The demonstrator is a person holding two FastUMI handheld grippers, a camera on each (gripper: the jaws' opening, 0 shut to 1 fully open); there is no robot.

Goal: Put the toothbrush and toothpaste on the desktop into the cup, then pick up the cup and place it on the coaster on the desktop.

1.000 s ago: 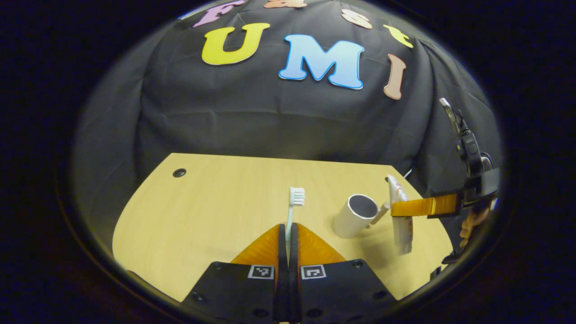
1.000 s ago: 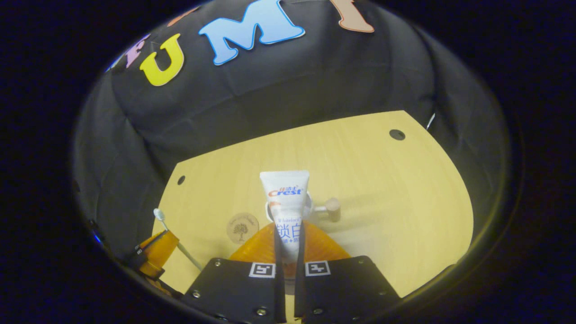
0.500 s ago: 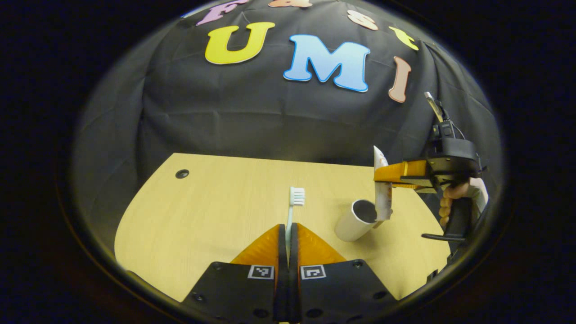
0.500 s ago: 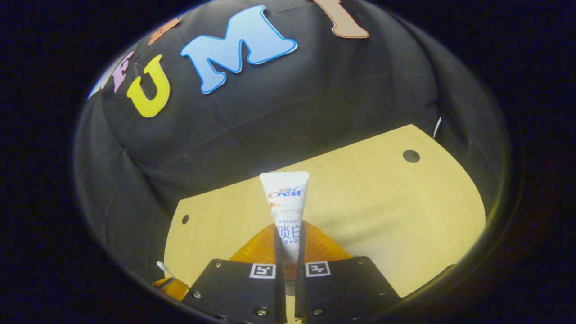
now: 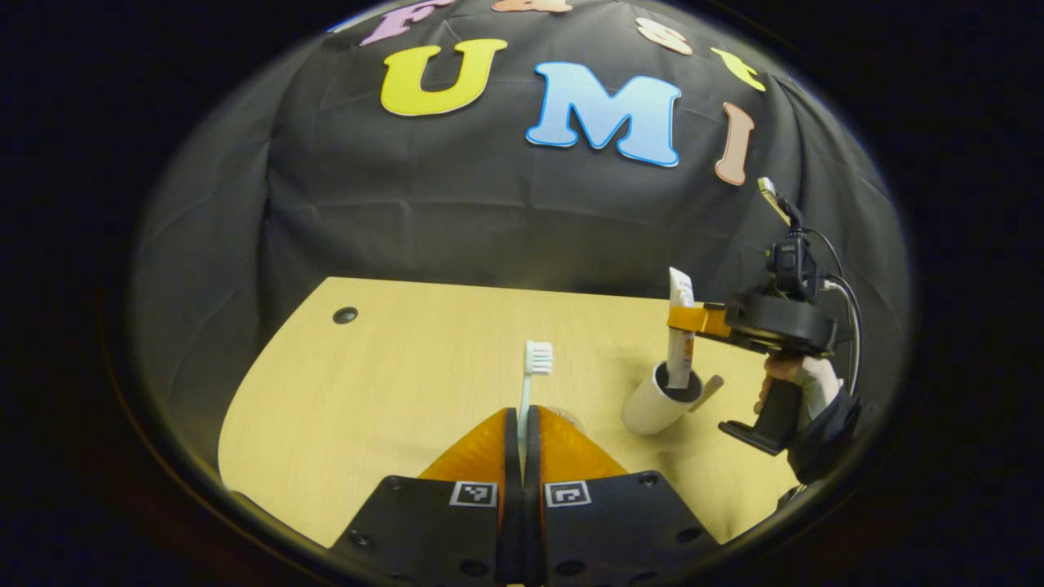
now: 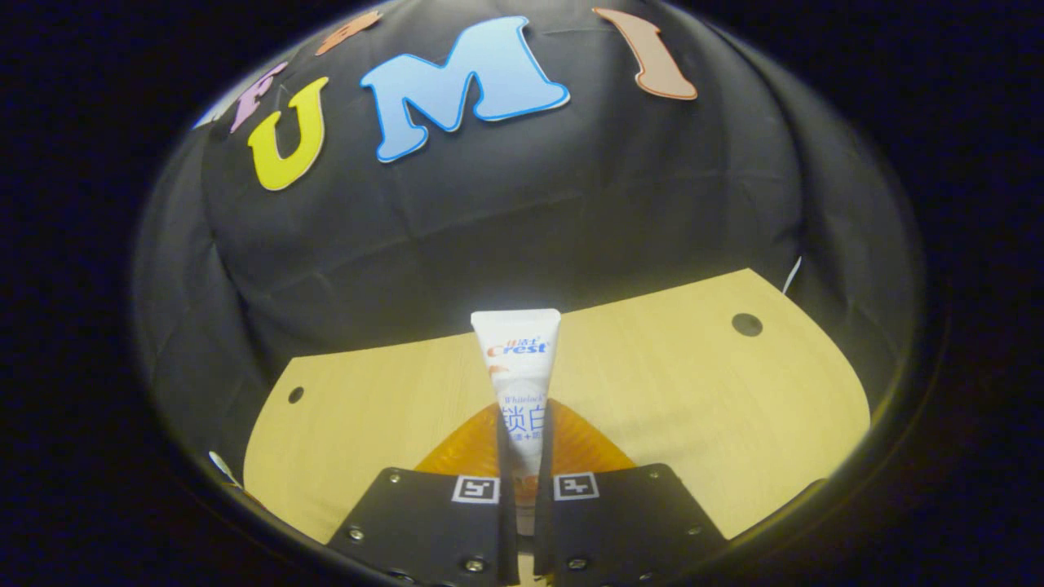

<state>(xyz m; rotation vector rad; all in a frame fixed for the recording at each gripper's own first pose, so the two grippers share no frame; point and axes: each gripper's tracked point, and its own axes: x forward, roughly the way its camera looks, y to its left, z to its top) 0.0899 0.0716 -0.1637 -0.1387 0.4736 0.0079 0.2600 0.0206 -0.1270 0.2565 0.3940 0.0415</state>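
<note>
Left gripper view: the left gripper [image 5: 522,424] has its two orange fingers [image 5: 481,448] closed to a thin slit on the handle of the toothbrush [image 5: 534,367], which passes between them and rises beyond their tips, white bristle head uppermost. The white cup [image 5: 652,403] stands on the wooden desktop [image 5: 391,391], to the right of the toothbrush head and apart from it. The toothpaste [image 5: 681,326] stands nearly upright with its lower end inside the cup's mouth and its flat crimped end on top. The right gripper [image 5: 687,318], held by a hand [image 5: 803,379], reaches toward the cup from the cup's right; its orange fingers clamp the tube above the cup's rim.

Right gripper view: the tube [image 6: 518,367] lies pinched between the two dark finger edges [image 6: 545,440], which stand only a tube's thickness apart. Its crimped end projects past the fingertips, and its lower part is hidden behind the gripper body. The desktop [image 6: 693,383] lies beyond.
</note>
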